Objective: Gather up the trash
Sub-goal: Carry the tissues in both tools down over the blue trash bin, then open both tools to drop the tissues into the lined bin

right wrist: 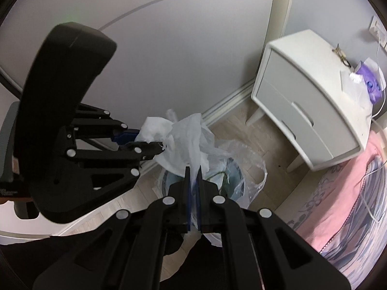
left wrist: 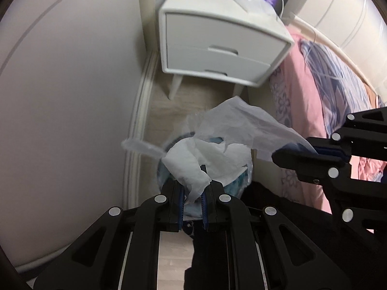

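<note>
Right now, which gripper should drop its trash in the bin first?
Left, likely. The left gripper pinches a white tissue directly above the lined trash bin. The right gripper grips a thin plastic sheet that trails sideways past the rim.

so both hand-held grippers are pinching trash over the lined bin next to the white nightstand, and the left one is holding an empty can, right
Not quite: the left hand-held gripper holds no can. It is shut on a crumpled white tissue, as the left wrist view shows. The rest stands: the right hand-held gripper pinches a thin plastic bag, both over the lined bin near the white nightstand.
</note>
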